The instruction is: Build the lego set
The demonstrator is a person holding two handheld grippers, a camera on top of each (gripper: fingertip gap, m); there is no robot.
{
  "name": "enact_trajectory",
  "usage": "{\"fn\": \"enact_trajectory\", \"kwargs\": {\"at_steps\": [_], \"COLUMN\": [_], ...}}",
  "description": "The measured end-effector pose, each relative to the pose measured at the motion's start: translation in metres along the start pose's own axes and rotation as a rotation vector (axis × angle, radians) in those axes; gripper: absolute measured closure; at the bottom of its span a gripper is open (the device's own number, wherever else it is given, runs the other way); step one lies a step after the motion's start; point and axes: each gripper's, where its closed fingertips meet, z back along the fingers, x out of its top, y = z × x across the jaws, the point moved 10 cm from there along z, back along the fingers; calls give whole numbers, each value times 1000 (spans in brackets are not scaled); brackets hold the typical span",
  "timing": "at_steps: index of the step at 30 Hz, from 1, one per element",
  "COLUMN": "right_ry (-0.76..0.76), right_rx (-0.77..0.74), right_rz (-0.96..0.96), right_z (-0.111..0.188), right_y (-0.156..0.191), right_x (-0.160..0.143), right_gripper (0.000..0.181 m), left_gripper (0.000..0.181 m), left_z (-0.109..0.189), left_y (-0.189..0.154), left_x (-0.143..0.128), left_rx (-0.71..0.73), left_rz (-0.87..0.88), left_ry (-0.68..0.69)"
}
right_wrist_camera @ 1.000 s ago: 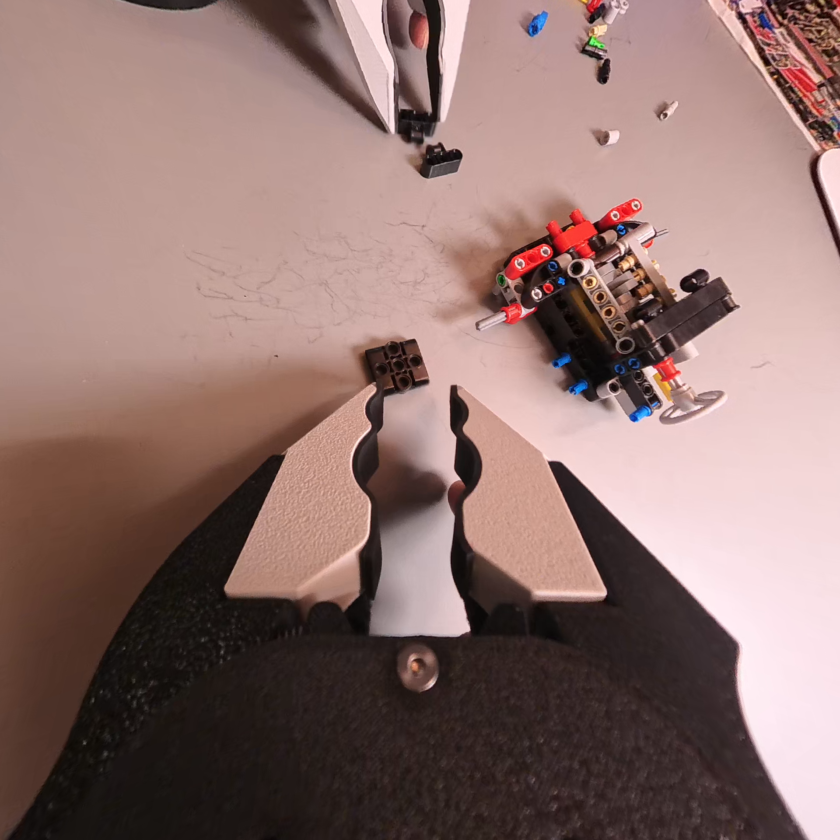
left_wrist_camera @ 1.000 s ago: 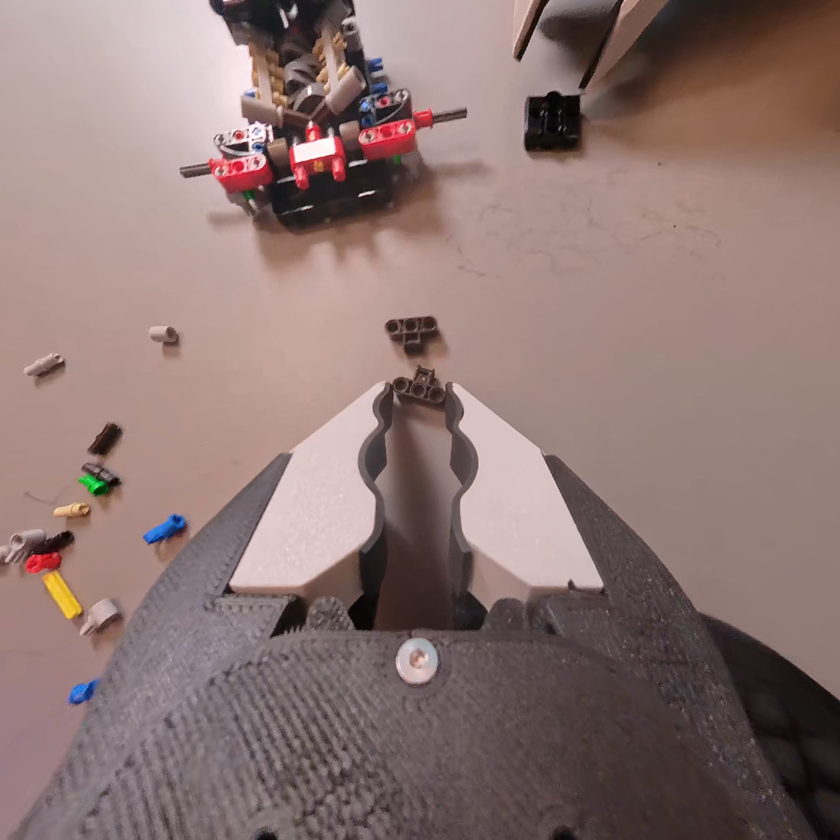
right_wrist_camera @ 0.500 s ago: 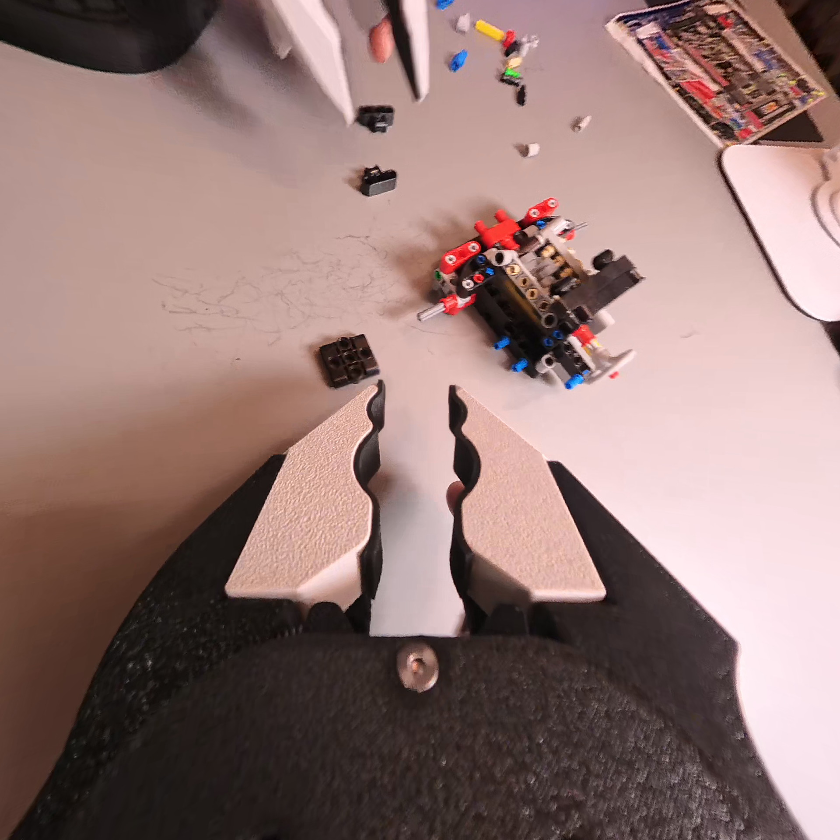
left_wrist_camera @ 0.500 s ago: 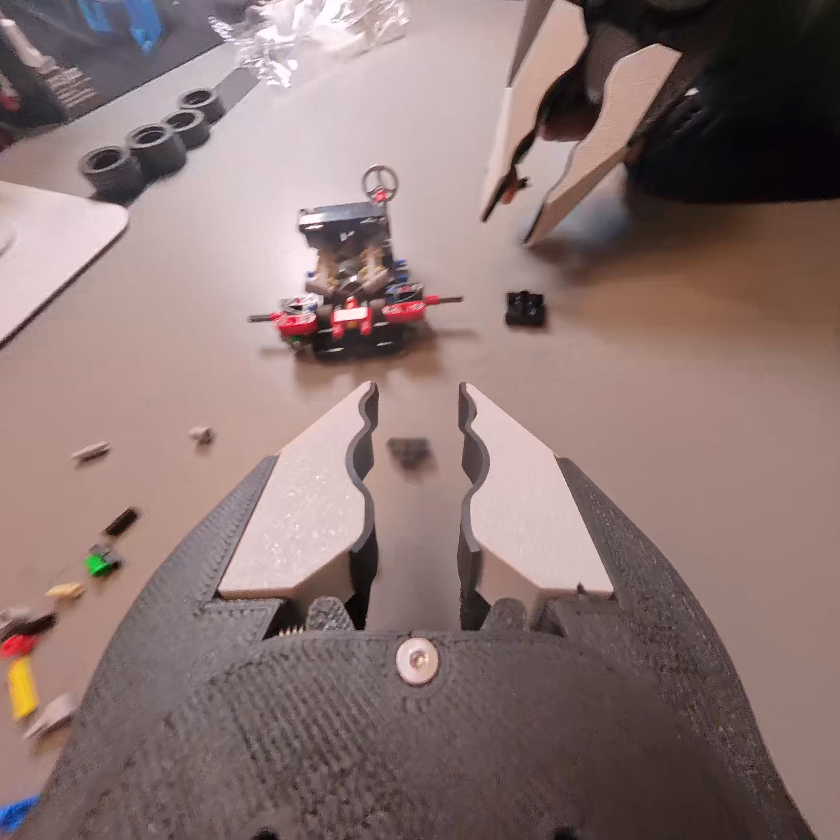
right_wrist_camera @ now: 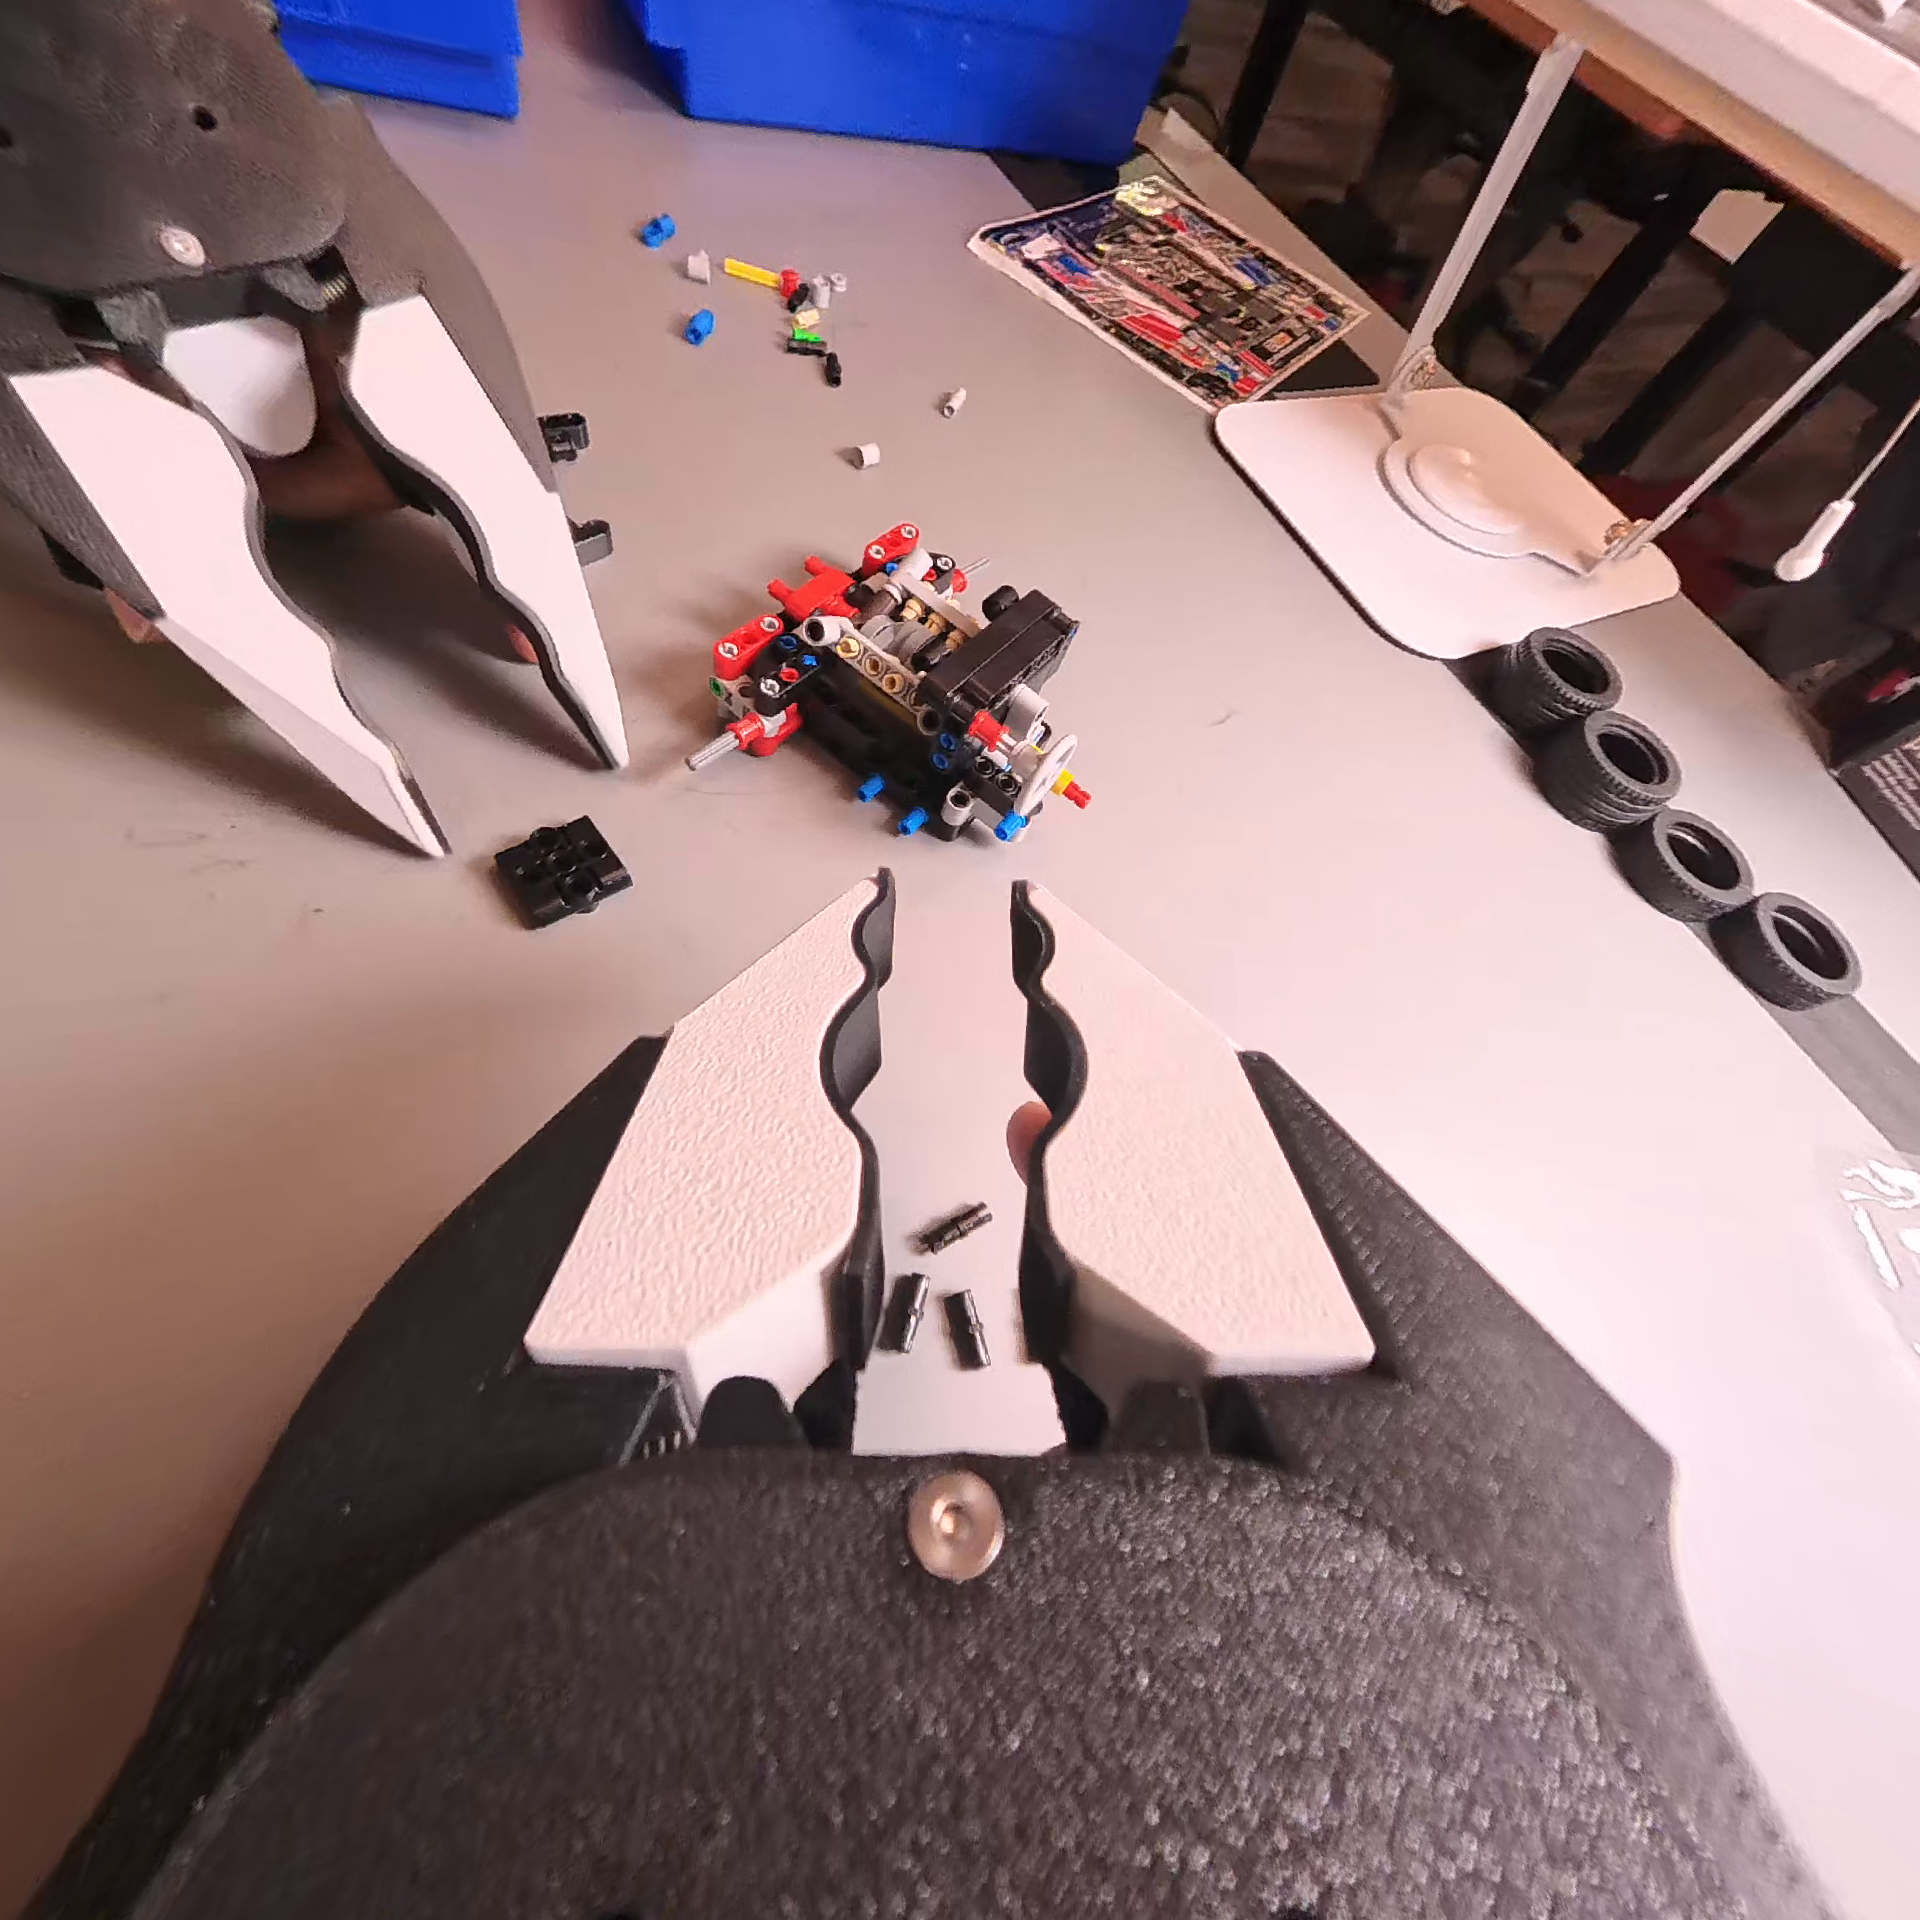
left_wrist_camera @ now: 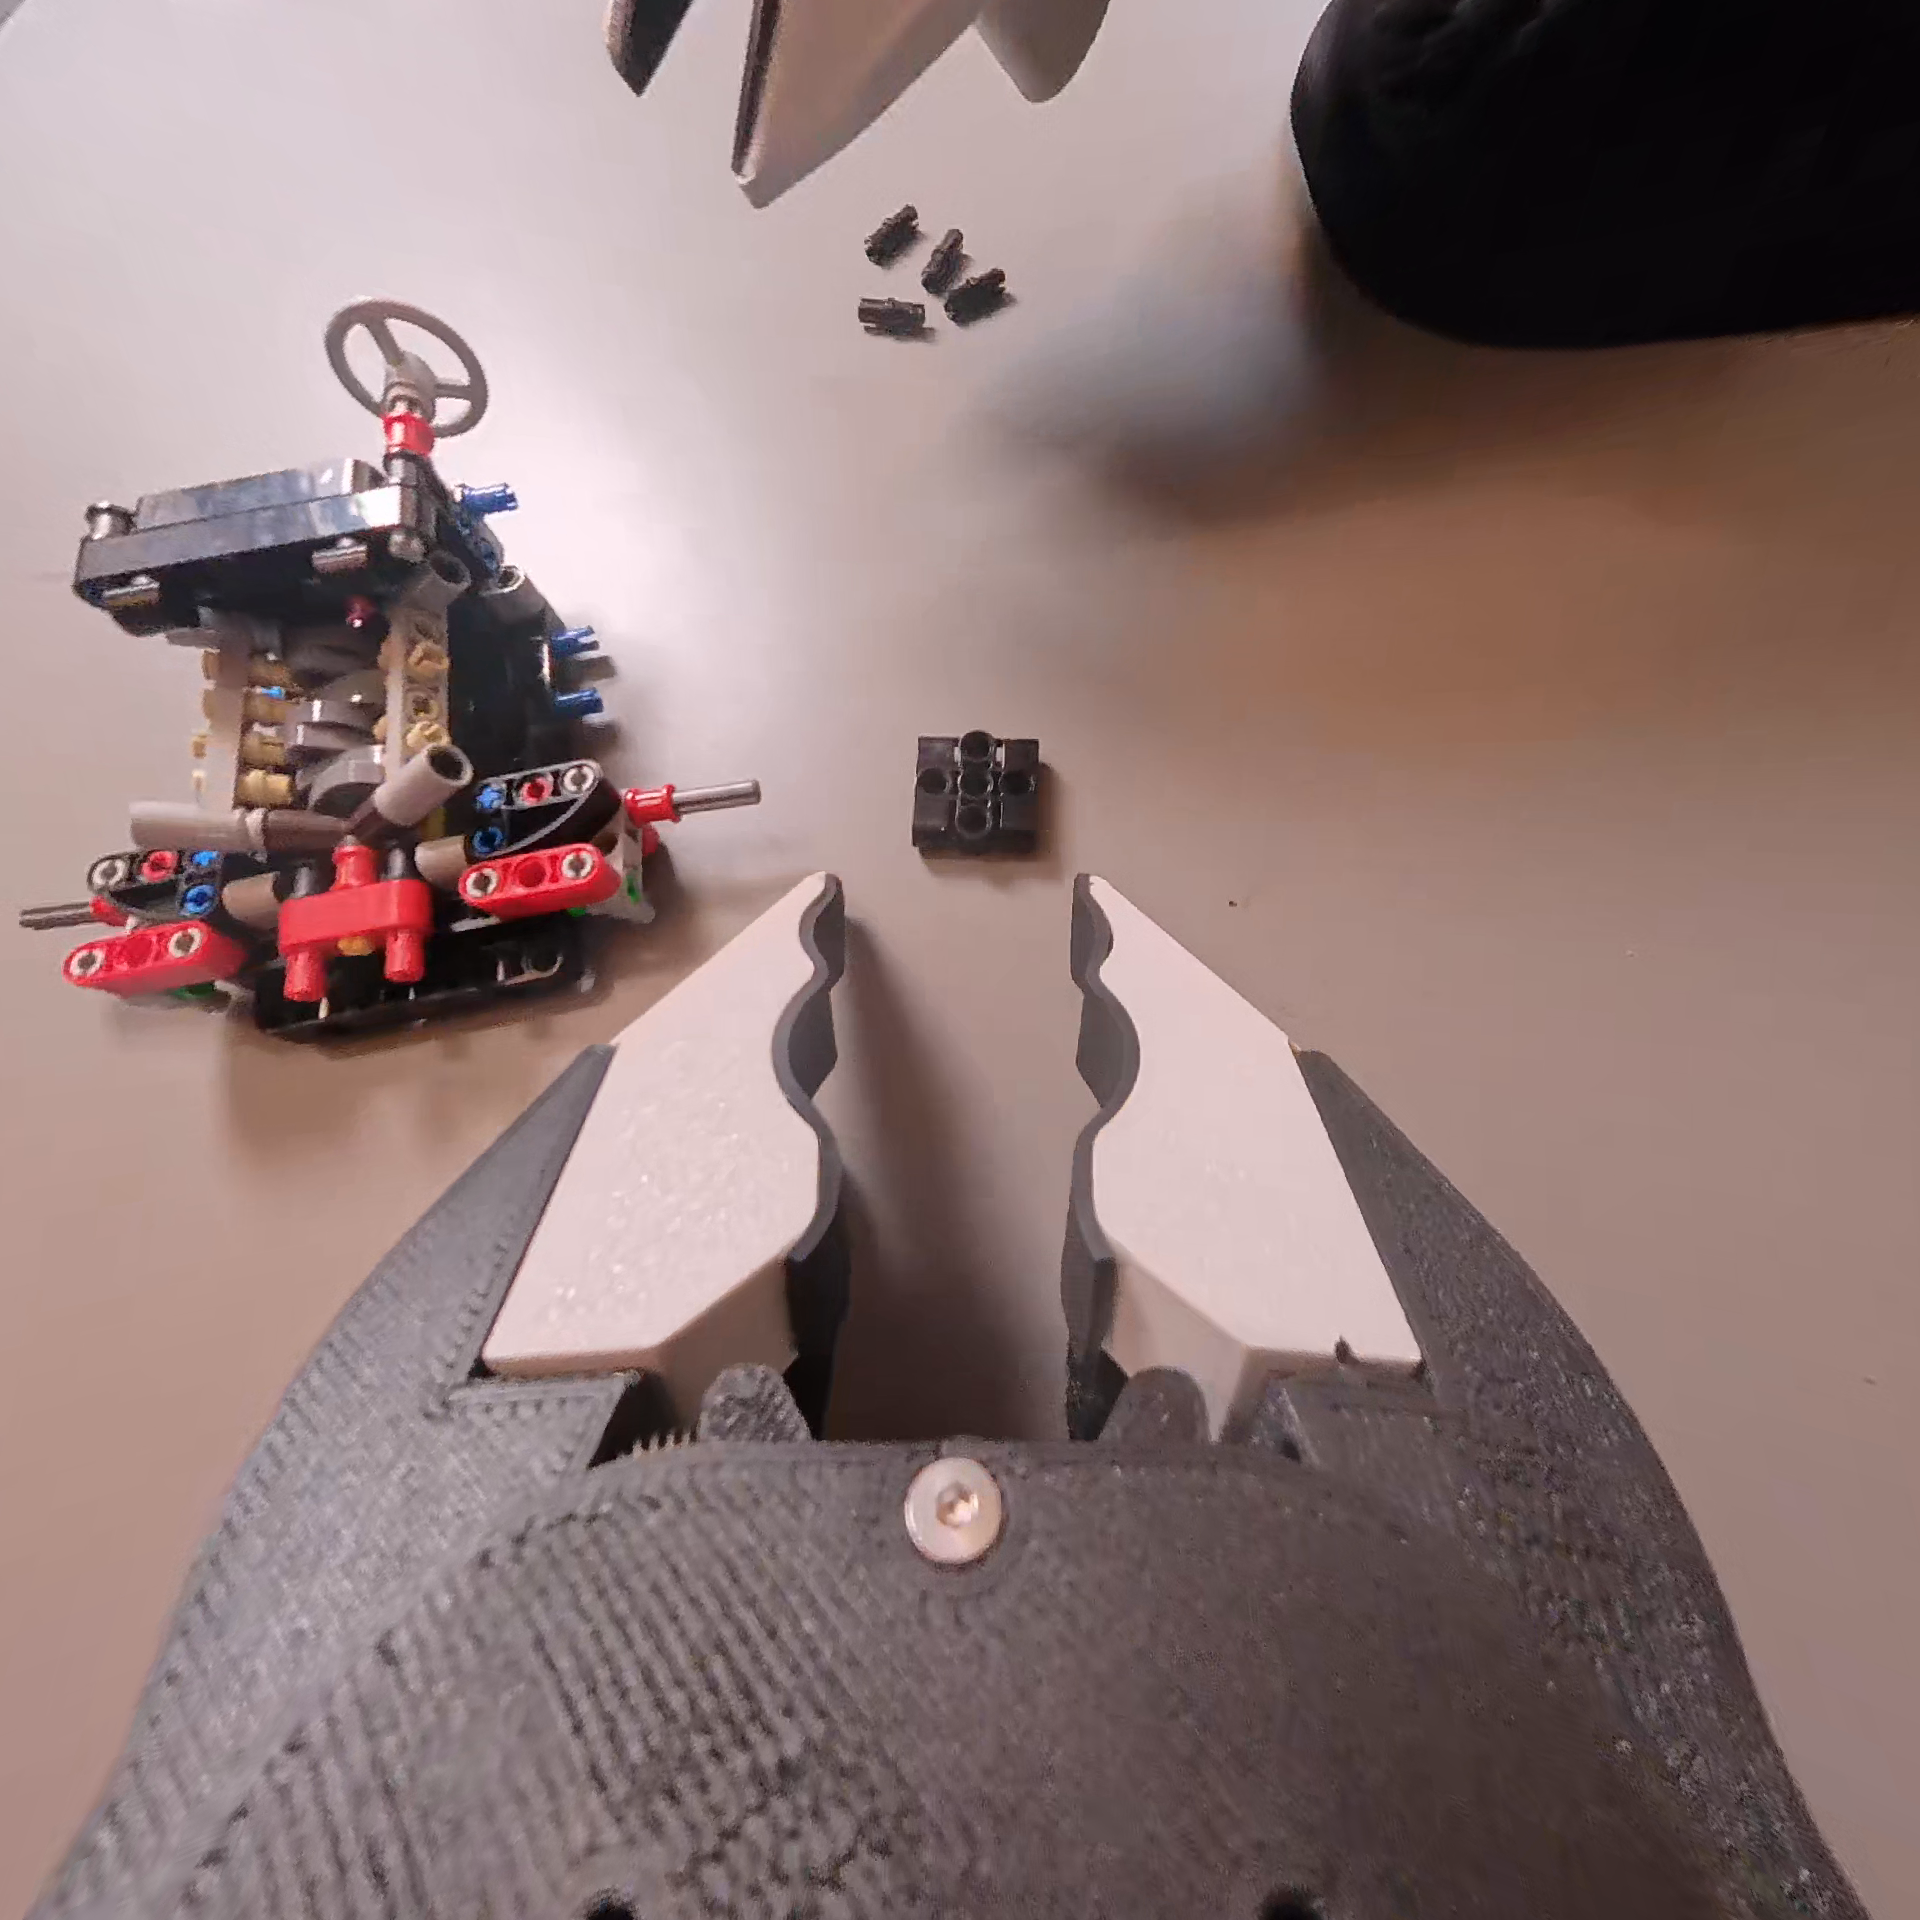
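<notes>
The partly built lego model [left_wrist_camera: 343,748], black, red and grey with a grey steering wheel, stands on the table and also shows in the right wrist view [right_wrist_camera: 904,696]. A black square brick [left_wrist_camera: 977,795] lies just ahead of my left gripper [left_wrist_camera: 956,894], which is open and empty. In the right wrist view the brick [right_wrist_camera: 563,871] lies below the left gripper [right_wrist_camera: 520,800]. My right gripper [right_wrist_camera: 951,894] is open and empty, held above several black pins [right_wrist_camera: 951,1288]. The pins [left_wrist_camera: 935,275] and the right gripper [left_wrist_camera: 831,94] show at the top of the left wrist view.
Two small dark pieces [right_wrist_camera: 566,431] lie behind the left gripper. Loose coloured pins [right_wrist_camera: 790,312] are scattered farther back. An instruction booklet [right_wrist_camera: 1174,275], a white lamp base [right_wrist_camera: 1444,520] and several black tyres [right_wrist_camera: 1662,831] are on the right. Blue bins [right_wrist_camera: 914,62] stand at the back. The gap from one gripper's tips to the other's is roughly 12 cm.
My left gripper let go of a small dark piece, opened wider and moved over to the black square brick. My right gripper pulled back from that brick to above the black pins.
</notes>
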Motion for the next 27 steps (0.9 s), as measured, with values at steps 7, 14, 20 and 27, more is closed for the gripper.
{"fn": "enact_trajectory", "kwargs": {"at_steps": [7,14,20,27], "right_ry": [5,11,4,27], "right_rx": [5,14,104,273], "right_rz": [19,19,31,105], "right_z": [-4,-7,-9,-17], "right_y": [5,5,12,38], "right_x": [1,-2,-3,-1], "right_gripper": [160,160,158,148], "left_gripper": [181,181,157,146], "left_z": [-3,12,20,30], "left_y": [-1,7,12,18], "left_x": [4,-10,-15,-13], "left_rx": [7,-12,-21,-22], "left_rz": [-75,-91,-65,-24], "left_ry": [32,27,14,-42]}}
